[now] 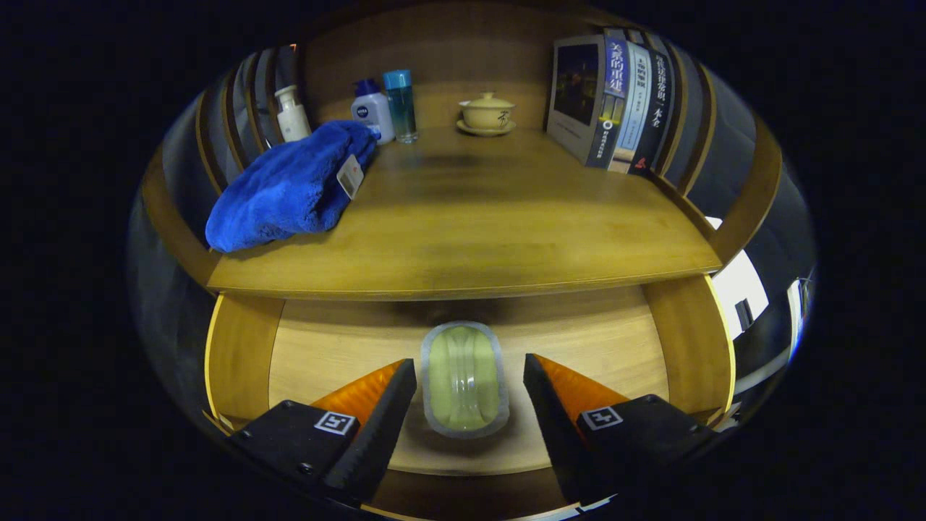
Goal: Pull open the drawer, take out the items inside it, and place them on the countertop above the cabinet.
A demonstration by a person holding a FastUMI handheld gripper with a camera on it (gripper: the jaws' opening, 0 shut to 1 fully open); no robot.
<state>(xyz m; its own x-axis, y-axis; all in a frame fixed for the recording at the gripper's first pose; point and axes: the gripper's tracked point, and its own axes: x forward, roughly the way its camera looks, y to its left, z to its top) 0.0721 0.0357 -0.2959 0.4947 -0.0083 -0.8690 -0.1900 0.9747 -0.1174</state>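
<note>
The drawer (pixel 304 347) stands pulled open, and a rounded oblong soap box (pixel 464 378), pale green with a translucent rim, lies flat on its smooth wooden floor. The gripper (pixel 469 369) hangs over it with fingers apart, one on each side, neither touching. On the glossy countertop (pixel 492 224) above lies a plush blue towel (pixel 293 188).

A wooden back panel (pixel 448 51) rose behind the shelf, and curved wooden slats (pixel 242 101) with dark gaps closed in both sides. Beyond the right-hand slats a bright white patch (pixel 738 289) shone, while the rest of the room lay dim.
</note>
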